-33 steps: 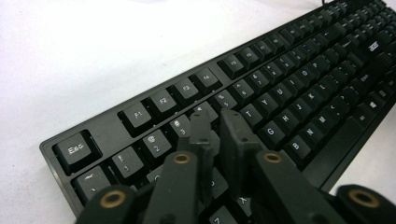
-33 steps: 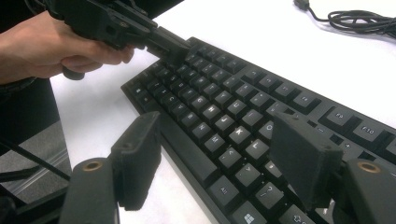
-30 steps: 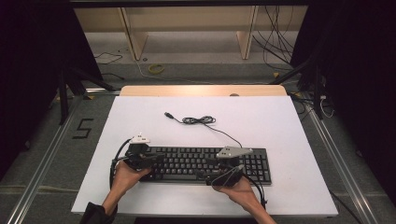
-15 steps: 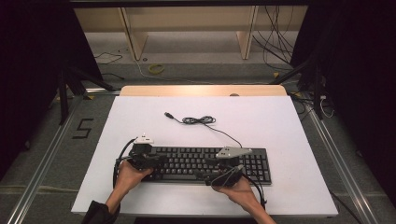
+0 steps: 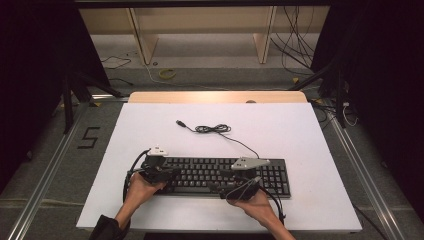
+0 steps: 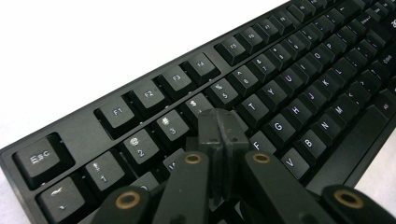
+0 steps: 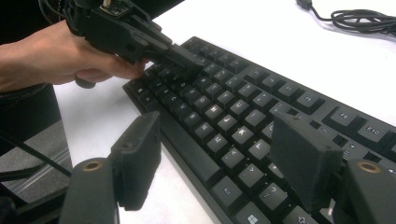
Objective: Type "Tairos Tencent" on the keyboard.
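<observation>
A black keyboard (image 5: 220, 175) lies flat on the white table (image 5: 300, 135), toward the table's six o'clock edge, long side running from nine to three o'clock. Its cable (image 5: 215, 129) leads away at twelve o'clock into a loose coil, ending in a USB plug (image 5: 179, 122).

Left gripper (image 6: 219, 128): jaws pressed together with nothing between them, tips resting on the key rows just below the number row, near the E and R keys, at the keyboard's nine o'clock end. In the high view the left hand (image 5: 140, 187) holds it from seven o'clock.

Right gripper (image 7: 224, 154): jaws spread wide. One pad hangs over the table off the keyboard's near edge, the other over the keys at the near right, with the bottom rows between them. The right hand (image 5: 255, 202) grips it from five o'clock.
</observation>
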{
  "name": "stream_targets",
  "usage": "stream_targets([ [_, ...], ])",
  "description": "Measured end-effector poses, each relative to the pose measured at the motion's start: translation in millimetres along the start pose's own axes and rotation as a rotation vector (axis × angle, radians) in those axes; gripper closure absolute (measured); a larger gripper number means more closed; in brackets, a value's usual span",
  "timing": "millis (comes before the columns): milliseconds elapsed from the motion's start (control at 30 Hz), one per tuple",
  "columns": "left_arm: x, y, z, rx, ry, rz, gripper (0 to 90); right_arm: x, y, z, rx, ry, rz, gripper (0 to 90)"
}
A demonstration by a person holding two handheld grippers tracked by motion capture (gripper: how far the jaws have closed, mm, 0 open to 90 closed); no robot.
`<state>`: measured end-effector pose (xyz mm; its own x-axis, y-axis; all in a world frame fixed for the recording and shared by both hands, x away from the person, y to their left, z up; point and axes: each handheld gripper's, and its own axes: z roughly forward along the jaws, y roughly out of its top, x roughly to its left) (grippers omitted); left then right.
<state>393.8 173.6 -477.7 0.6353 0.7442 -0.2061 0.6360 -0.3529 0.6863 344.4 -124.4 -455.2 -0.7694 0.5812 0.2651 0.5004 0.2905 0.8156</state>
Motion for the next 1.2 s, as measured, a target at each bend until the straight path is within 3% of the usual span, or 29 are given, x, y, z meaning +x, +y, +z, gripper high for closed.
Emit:
stream_targets([
  [100,-0.2,0.6,-1.7,-0.005,0.009,-0.001,89.0,0.1,0.2,-0.1,-0.002,0.000,-0.001,34.5],
  [333,0.3,2.1,-9.3,-0.041,-0.016,-0.015,78.2,-0.3,0.7,-0.7,-0.005,-0.002,0.000,34.6],
  [767,-2.2,1.7,-22.5,-0.103,-0.062,-0.061,49.0,2.5,3.1,1.5,-0.009,0.001,-0.006,35.0],
  [1200,-7.9,-1.7,-34.4,-0.159,-0.077,-0.071,37.6,5.3,7.0,6.6,-0.005,0.003,-0.015,37.4],
])
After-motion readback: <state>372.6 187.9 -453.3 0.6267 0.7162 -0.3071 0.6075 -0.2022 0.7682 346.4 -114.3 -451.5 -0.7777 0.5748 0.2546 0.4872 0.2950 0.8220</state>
